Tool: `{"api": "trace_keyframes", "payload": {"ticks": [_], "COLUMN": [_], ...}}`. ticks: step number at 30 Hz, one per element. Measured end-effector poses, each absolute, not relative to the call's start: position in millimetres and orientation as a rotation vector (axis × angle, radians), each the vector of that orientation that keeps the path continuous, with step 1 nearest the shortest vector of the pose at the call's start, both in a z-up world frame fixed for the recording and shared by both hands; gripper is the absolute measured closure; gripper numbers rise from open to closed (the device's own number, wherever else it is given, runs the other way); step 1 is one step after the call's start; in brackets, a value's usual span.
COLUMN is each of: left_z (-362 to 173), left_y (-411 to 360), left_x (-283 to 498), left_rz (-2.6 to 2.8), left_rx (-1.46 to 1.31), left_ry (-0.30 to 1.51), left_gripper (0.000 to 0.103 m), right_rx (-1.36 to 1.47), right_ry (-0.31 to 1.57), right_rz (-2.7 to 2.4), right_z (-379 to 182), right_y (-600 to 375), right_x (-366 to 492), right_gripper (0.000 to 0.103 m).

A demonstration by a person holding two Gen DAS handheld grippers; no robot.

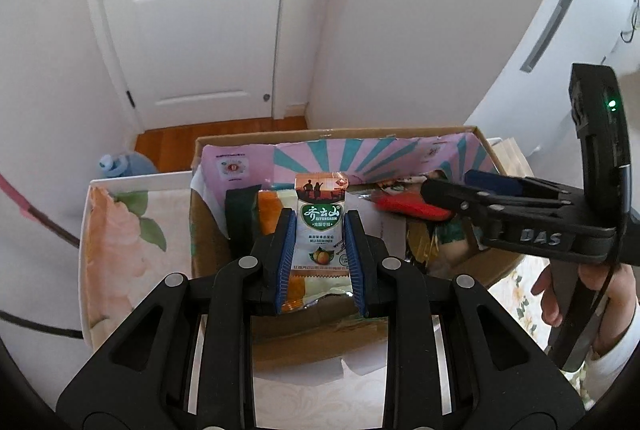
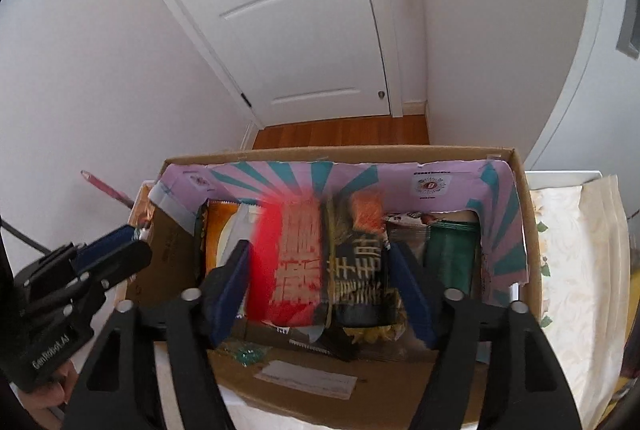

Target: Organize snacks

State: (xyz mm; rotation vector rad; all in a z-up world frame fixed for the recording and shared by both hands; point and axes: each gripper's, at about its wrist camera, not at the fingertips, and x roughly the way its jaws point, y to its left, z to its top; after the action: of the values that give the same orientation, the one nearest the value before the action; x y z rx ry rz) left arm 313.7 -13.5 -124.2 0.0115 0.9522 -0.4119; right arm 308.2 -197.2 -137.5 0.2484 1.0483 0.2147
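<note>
My left gripper (image 1: 320, 258) is clamped on a white-and-green snack packet (image 1: 321, 230), blue pads pressing its two long edges, and the packet stands upright over the open cardboard box (image 1: 332, 134). Below and behind it I see an orange packet (image 1: 269, 213) and a dark green one (image 1: 239, 213) leaning against the box's left wall. Over on my right, the right gripper (image 2: 320, 282) is reaching into the same box (image 2: 524, 189), and between its blue pads sit a red packet (image 2: 288, 262) and a dark packet with pale lettering (image 2: 360, 278) side by side. Both are badly smeared in this view, so I can't say whether the pads are truly pinching them or just straddling them. A teal-green packet (image 2: 452, 254) stands just to the right of that pair, near the box's pink-and-teal striped lining (image 2: 280, 173). From the left wrist camera, the right gripper (image 1: 448, 195) comes in from the side with the red packet (image 1: 408, 207) at its tip. The box sits on a table with a floral cloth (image 1: 120, 230), and a white door (image 1: 192, 13) is beyond.
</note>
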Motion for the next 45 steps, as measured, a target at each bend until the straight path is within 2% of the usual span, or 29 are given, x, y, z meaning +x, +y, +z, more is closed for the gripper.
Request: {"api": "trace_keyframes", "payload": {"ticks": [1, 2, 17, 20, 22, 23, 36, 45], "left_z": [-125.1, -126.0, -115.9, -115.7, -119.5, -121.5, -93.9, -18.8], "left_y": [-14.2, -14.5, -52.4, -67.2, -77.8, -81.5, -51.8, -33.6], "left_x": [313.6, 313.5, 293.2, 292.1, 292.8, 292.3, 260.7, 202.3], "left_rz": [-0.418, -0.424, -0.478, -0.488, -0.476, -0.459, -0.368, -0.245], "left_rx": [0.014, 0.015, 0.1, 0.122, 0.157, 0.175, 0.138, 0.073], "left_ry": [0.955, 0.957, 0.935, 0.931, 0.944, 0.943, 0.886, 0.725], "left_gripper": [0.081, 0.081, 0.081, 0.078, 0.037, 0.0, 0.001, 0.0], "right_rx": [0.256, 0.269, 0.34, 0.338, 0.325, 0.322, 0.32, 0.182], "right_ry": [1.038, 1.027, 0.98, 0.965, 0.956, 0.951, 0.936, 0.827], "right_rz": [0.212, 0.211, 0.171, 0.172, 0.162, 0.155, 0.164, 0.186], "right_z": [-135.4, -133.8, -112.8, -104.5, -99.6, -97.7, -89.0, -36.7], "right_y": [-197.9, -200.6, -238.0, -244.7, -249.5, -252.9, -263.6, -254.9], "right_x": [307.2, 305.0, 266.8, 260.4, 255.6, 252.7, 227.2, 194.0], "right_gripper": [0.024, 0.021, 0.021, 0.021, 0.021, 0.021, 0.021, 0.021]}}
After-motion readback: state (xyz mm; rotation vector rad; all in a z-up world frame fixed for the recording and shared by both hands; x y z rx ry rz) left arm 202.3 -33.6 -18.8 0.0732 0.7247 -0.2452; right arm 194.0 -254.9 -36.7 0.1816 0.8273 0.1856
